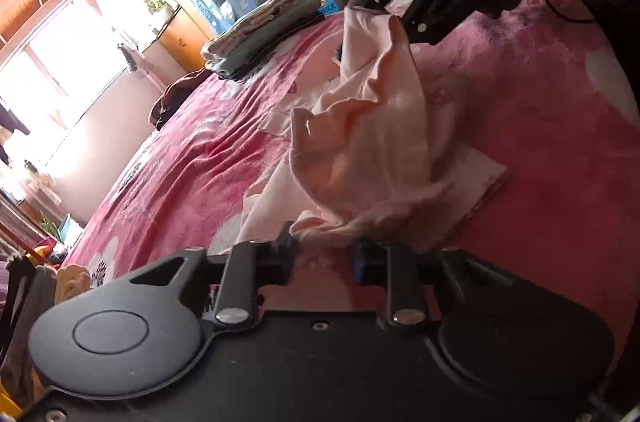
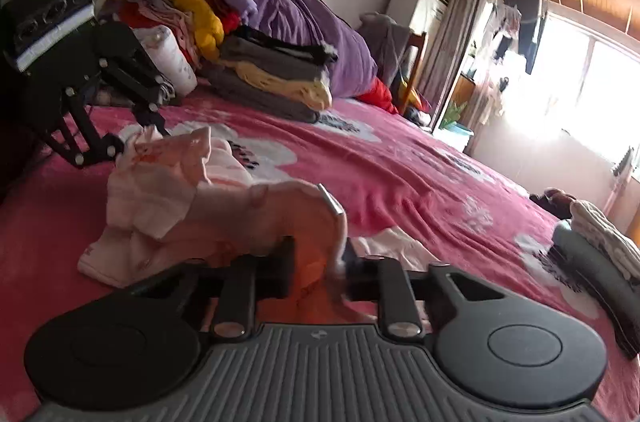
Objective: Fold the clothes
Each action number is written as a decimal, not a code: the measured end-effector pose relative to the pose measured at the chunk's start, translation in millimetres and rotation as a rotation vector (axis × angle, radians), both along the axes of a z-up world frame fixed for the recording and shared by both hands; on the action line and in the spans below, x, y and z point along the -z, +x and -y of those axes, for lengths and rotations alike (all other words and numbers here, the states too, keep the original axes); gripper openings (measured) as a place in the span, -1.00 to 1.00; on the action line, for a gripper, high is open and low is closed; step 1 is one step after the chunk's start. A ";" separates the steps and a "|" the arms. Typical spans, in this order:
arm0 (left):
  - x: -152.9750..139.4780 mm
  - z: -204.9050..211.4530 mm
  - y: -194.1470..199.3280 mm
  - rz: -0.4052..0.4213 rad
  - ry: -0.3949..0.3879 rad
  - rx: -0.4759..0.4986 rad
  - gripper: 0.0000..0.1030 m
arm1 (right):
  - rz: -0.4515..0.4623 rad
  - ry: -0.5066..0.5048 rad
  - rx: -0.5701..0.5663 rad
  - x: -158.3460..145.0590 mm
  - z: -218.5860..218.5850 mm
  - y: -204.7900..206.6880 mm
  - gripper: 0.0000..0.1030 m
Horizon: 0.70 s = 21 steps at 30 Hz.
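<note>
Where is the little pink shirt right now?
The pink shirt is bunched up on the pink bedspread, strung between the left gripper and right gripper, with each gripper's fingers pinching one end of it.

Lit by strong daylight from a window (image 1: 52,54), blown out to white glare in both views. Warm, soft light across the pink bedspread (image 2: 400,162). Heavy fisheye bending, dark corners. Slight motion blur on the pale garment (image 2: 224,218); black tool bodies nearest the lens dim.
</note>
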State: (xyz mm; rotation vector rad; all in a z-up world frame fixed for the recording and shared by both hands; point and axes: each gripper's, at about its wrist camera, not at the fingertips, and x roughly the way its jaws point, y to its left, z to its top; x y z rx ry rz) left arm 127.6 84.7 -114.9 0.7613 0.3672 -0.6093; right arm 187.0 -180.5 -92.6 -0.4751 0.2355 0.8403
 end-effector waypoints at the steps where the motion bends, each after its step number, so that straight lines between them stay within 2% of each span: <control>1: -8.6 -2.7 0.1 0.009 -0.053 -0.024 -0.64 | 0.005 0.024 0.019 -4.6 3.3 -0.3 -0.86; 5: -45.4 -13.6 -1.4 0.041 -0.275 -0.114 -0.71 | 0.023 0.121 0.095 -23.0 16.4 -1.4 -0.87; 7: -68.9 -16.4 -10.5 0.049 -0.408 -0.112 -0.71 | 0.026 0.140 0.128 -30.0 26.4 -11.1 -0.87; 8: -77.4 -15.3 -15.0 0.047 -0.453 -0.110 -0.72 | 0.027 0.147 0.143 -33.3 31.7 -16.6 -0.87; 9: -79.4 -8.7 -19.8 0.033 -0.445 -0.096 -0.72 | 0.028 0.155 0.159 -36.6 37.0 -22.1 -0.87; 11: -77.3 10.1 -30.2 -0.009 -0.376 -0.051 -0.69 | 0.030 0.170 0.190 -43.2 47.6 -33.2 -0.87; 13: -54.6 44.1 -39.5 -0.002 -0.193 -0.035 -0.44 | 0.033 0.185 0.221 -49.8 58.1 -44.2 -0.87; 14: -38.5 61.0 -44.5 0.023 -0.104 -0.038 -0.12 | 0.034 0.192 0.237 -53.2 63.4 -49.8 -0.87; 16: -6.9 90.6 -56.1 0.092 0.047 -0.039 -0.07 | 0.030 0.199 0.261 -54.3 73.0 -59.8 -0.87; 18: 17.2 113.0 -69.4 0.187 0.216 0.004 0.00 | 0.017 0.193 0.275 -46.2 81.0 -68.0 -0.87; 20: 29.1 126.4 -80.7 0.321 0.321 0.029 0.00 | 0.007 0.184 0.284 -42.8 80.1 -74.0 -0.87; 21: 30.5 129.9 -85.2 0.376 0.336 0.033 0.00 | 0.007 0.170 0.288 -40.2 78.4 -75.5 -0.87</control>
